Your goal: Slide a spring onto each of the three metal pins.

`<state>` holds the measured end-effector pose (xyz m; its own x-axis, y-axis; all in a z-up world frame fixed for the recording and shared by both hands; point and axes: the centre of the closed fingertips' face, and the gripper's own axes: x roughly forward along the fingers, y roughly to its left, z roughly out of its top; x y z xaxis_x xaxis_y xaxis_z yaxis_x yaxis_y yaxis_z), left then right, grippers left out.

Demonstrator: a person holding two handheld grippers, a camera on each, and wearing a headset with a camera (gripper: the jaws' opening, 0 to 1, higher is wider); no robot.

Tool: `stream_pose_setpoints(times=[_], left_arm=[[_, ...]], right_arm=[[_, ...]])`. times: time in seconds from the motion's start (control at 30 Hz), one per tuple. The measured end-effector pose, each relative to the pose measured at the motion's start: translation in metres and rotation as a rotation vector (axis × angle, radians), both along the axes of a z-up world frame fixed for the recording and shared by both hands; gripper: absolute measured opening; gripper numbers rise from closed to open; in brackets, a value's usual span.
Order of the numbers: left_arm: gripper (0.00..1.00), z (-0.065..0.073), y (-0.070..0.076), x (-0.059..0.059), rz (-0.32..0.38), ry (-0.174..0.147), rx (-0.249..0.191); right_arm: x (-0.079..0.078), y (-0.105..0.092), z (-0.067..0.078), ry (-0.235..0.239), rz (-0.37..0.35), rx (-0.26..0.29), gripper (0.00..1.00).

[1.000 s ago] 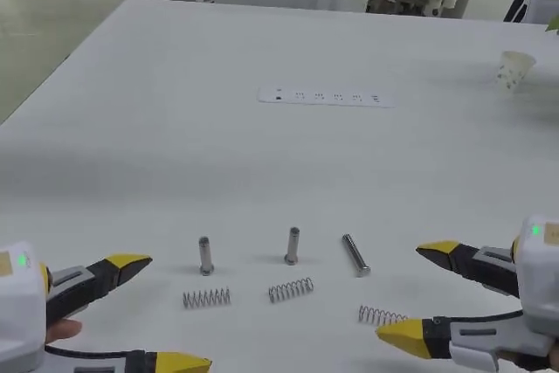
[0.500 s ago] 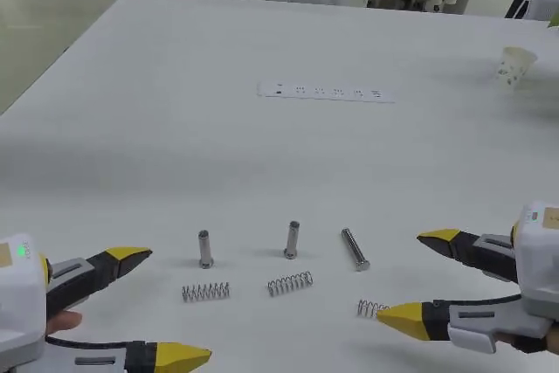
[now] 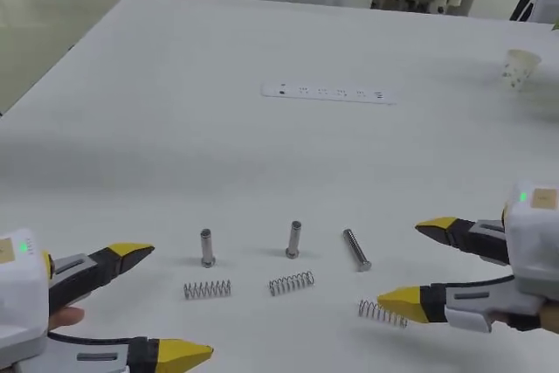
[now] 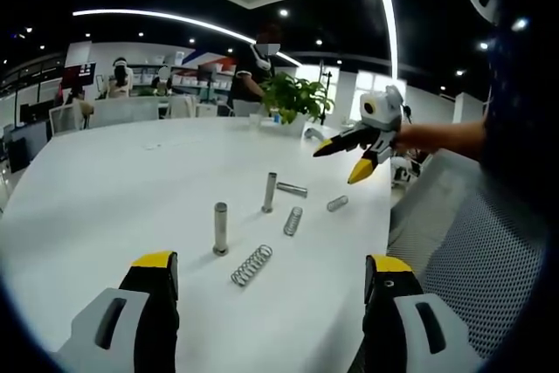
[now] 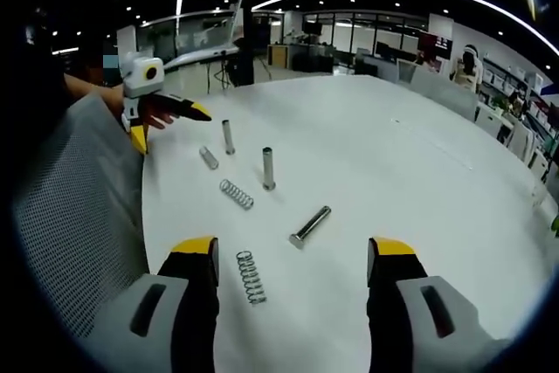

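- The left gripper (image 3: pixel 179 303), its yellow-tipped jaws spread wide, holds nothing above the near edge of the white table (image 3: pixel 131 128).
- The right gripper (image 3: pixel 399 265) is likewise spread and empty. A small coiled wire spring (image 3: pixel 382 312) lies just beside its nearer jaw tip.
- A second spring (image 3: pixel 291 283) and a third spring (image 3: pixel 207 289) lie bare in the same row.
- Just behind them, the left silver metal pin (image 3: pixel 207 247) and the middle pin (image 3: pixel 294 239) stand upright. The right pin (image 3: pixel 355 249) lies flat.
- Farther back are a white power strip (image 3: pixel 330 93) and a paper cup (image 3: pixel 520 68).
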<state>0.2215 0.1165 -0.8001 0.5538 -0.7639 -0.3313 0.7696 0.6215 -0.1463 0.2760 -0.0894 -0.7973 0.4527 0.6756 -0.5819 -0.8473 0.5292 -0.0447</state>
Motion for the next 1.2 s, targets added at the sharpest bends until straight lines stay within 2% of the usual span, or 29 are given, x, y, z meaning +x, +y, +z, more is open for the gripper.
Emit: stream_pose_setpoints(times=[0.43, 0.63, 0.9, 1.03, 1.2], left_arm=[[0.84, 0.003, 0.001, -0.001, 0.006, -0.01, -0.003], [0.84, 0.003, 0.002, -0.001, 0.007, -0.01, -0.003], [0.84, 0.003, 0.004, -0.002, 0.012, -0.012, -0.003], [0.84, 0.003, 0.005, -0.001, 0.016, -0.012, -0.005], [0.84, 0.003, 0.004, -0.002, 0.017, -0.01, -0.006]], right_arm=[[0.026, 0.011, 0.003, 0.005, 0.013, -0.073, 0.61], [0.038, 0.016, -0.001, 0.024, 0.003, -0.1, 0.57], [0.05, 0.025, -0.01, 0.059, -0.016, -0.134, 0.51], [0.053, 0.026, -0.019, 0.09, -0.037, -0.161, 0.48], [0.055, 0.028, -0.025, 0.107, -0.051, -0.179, 0.43]])
